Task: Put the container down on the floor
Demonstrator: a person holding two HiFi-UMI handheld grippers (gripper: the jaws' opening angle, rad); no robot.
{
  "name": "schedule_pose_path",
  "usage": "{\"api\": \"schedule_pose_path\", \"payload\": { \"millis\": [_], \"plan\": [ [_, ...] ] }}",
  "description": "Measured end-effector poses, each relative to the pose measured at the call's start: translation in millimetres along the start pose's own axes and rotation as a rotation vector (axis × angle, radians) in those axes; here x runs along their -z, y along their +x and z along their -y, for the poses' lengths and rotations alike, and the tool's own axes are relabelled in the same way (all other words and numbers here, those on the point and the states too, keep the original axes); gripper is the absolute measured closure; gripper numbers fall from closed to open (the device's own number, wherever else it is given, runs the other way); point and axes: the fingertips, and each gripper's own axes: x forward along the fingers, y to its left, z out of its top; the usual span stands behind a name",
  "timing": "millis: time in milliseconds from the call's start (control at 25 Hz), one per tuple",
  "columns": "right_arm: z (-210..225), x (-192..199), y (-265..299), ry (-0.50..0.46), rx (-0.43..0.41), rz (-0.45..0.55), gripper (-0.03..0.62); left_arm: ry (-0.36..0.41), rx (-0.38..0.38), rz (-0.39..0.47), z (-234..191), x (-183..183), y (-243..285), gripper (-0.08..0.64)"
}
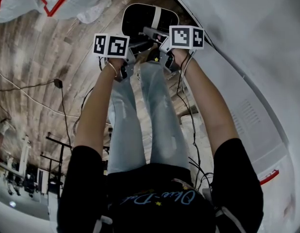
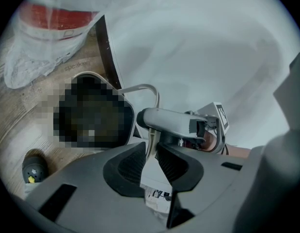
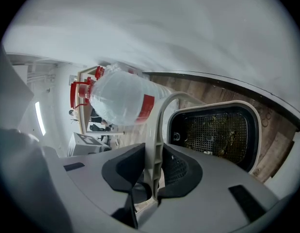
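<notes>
White handle (image 3: 158,125) | left tongs (image 2: 150,165), right tongs (image 3: 153,171) both clenched on it | container (image 3: 213,132) hangs ahead, steadied for lowering

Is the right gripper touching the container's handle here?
Touching. In the right gripper view, both pads of the right gripper press against the white handle of the container, with no gap on either side.
</notes>
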Motion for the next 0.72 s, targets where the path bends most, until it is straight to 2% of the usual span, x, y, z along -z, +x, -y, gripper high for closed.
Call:
{"api": "schedule_pose_path", "payload": {
  "millis": [280, 600, 720],
  "plan": [
    [5.1, 14.1, 3.3, -0.003, 0.039, -0.014, 0.517, -0.016, -0.023, -0.044, -9.1, 12.7, 0.6, 0.494],
    [4.9, 21.7, 5.0, 0.046, 0.029, 0.007, 0.515, -0.014, -0.035, -0.053, -13.7, 20.4, -3.3, 0.491],
    [0.4, 21.6, 6.7, 0.054, 0.012, 0.021, 0.492, -0.014, -0.034, -0.044, -14.8, 20.1, -6.0, 0.491]
  ]
}}
